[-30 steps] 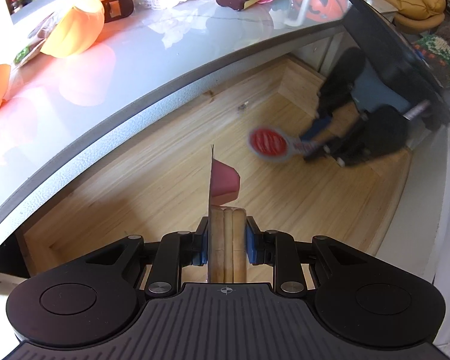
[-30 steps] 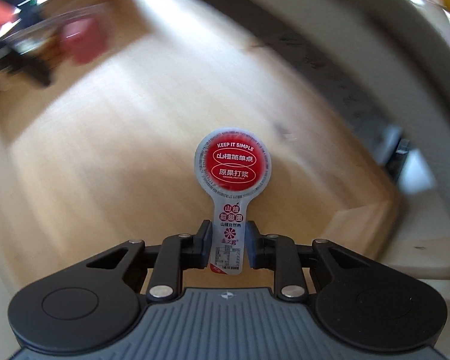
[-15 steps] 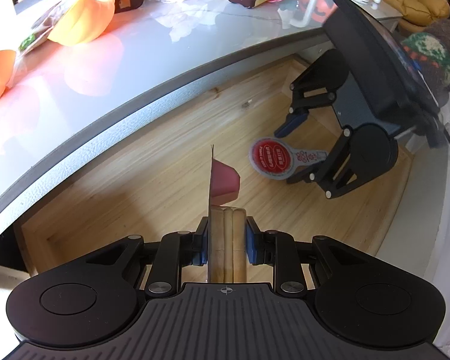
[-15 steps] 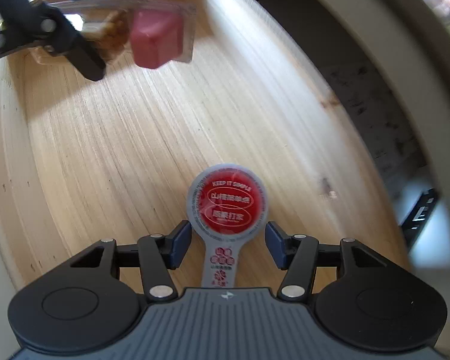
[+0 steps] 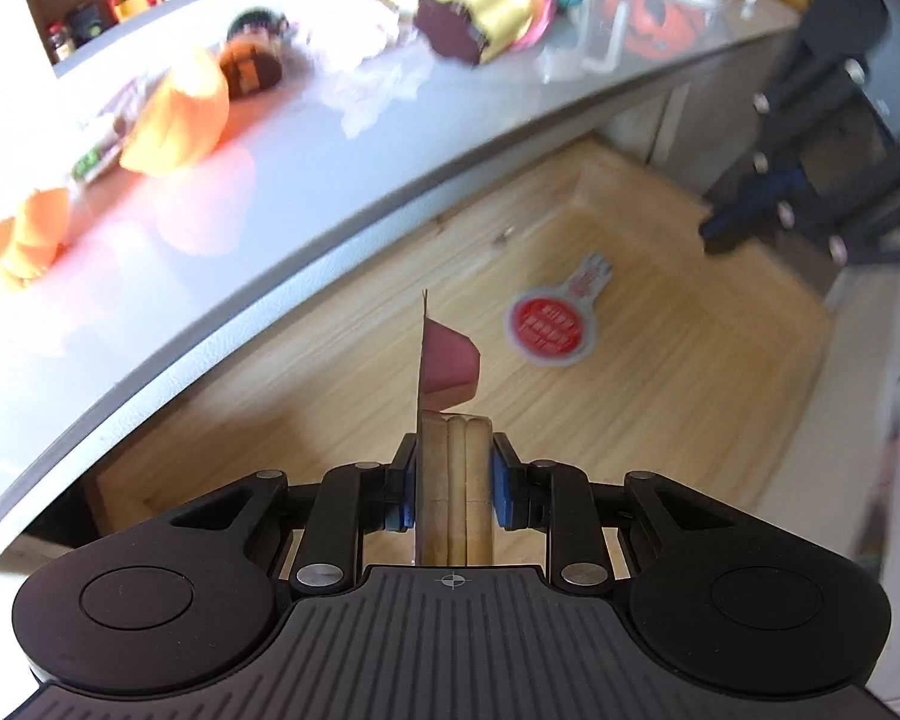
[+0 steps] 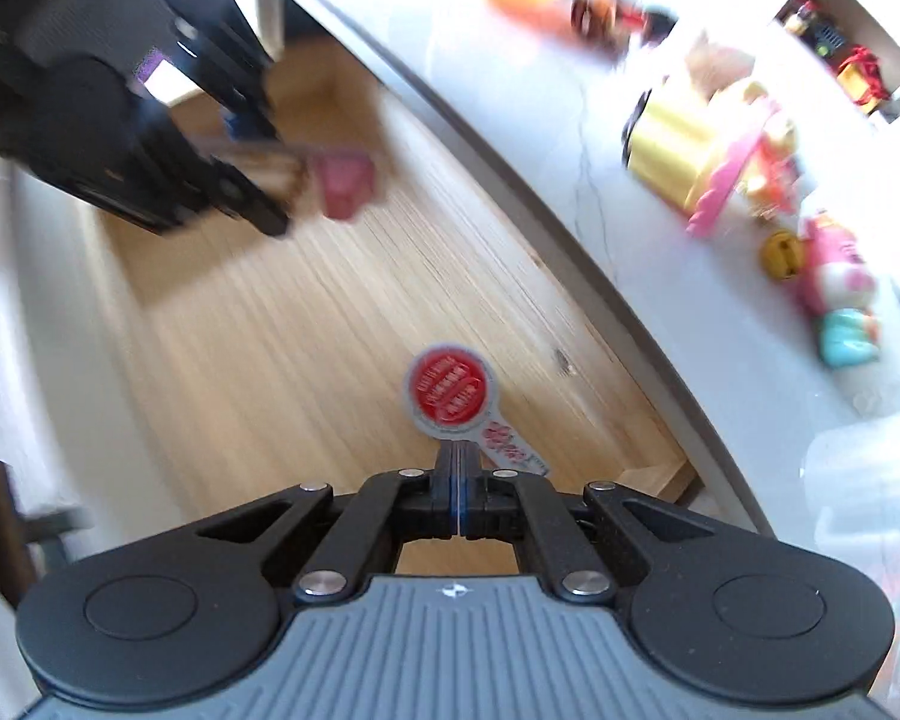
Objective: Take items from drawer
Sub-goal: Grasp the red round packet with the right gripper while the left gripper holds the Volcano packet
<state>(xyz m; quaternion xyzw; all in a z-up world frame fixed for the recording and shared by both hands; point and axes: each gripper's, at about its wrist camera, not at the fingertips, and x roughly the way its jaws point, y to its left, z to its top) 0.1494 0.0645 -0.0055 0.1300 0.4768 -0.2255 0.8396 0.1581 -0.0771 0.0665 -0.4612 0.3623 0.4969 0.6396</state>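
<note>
- Two items in play: a clear snack tray (image 5: 447, 360) clamped edge-up in the left gripper (image 5: 450, 468), over the drawer (image 5: 720, 324).
- Red-lidded pack (image 5: 549, 330) flat on the drawer floor at 1 o'clock in the left view, just beyond the right gripper (image 6: 459, 480), pinched together on nothing.
- Best done by opening wide, straddling the narrow tab, closing squarely, then lifting straight.
- Lid writing too blurred to read.

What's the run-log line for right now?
left hand-held gripper: shut on snack pack | right hand-held gripper: shut, empty | red lollipop packet: on drawer floor
</note>
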